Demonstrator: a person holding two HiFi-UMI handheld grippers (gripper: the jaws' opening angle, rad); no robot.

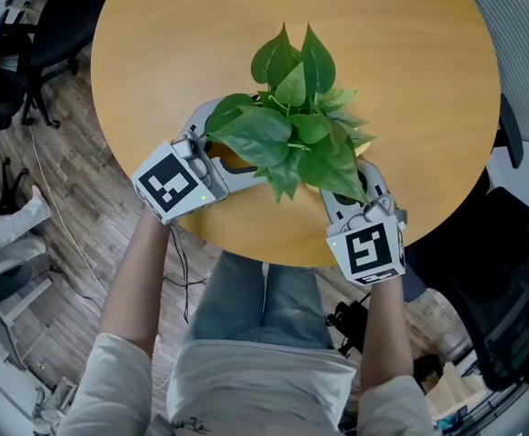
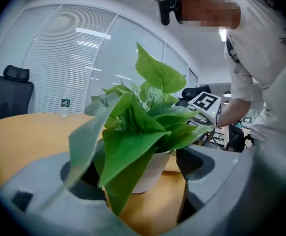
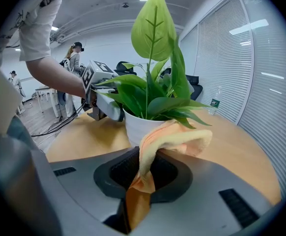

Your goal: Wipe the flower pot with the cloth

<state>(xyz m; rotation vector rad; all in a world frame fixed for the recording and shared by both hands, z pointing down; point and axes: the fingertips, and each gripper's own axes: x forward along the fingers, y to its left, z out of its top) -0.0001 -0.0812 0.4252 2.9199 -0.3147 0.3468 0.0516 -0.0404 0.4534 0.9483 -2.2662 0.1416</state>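
A leafy green plant (image 1: 292,121) in a white flower pot (image 3: 138,127) stands near the round table's front edge. My left gripper (image 1: 233,143) reaches in from the left, one jaw on either side of the flower pot (image 2: 150,173), gripping it at the fingertips. Leaves hide its left jaw's contact. From the right comes my right gripper (image 1: 346,205), shut on an orange-yellow cloth (image 3: 175,136). The cloth's free end folds up against the near side of the pot. In the head view the leaves hide the pot and the cloth. The left gripper (image 3: 108,107) shows touching the pot's rim.
The wooden table (image 1: 183,44) stretches away beyond the plant. A water bottle (image 2: 65,107) stands at its far side. Black office chairs (image 1: 10,53) and floor cables (image 1: 64,225) lie to the left. People stand far off (image 3: 73,55).
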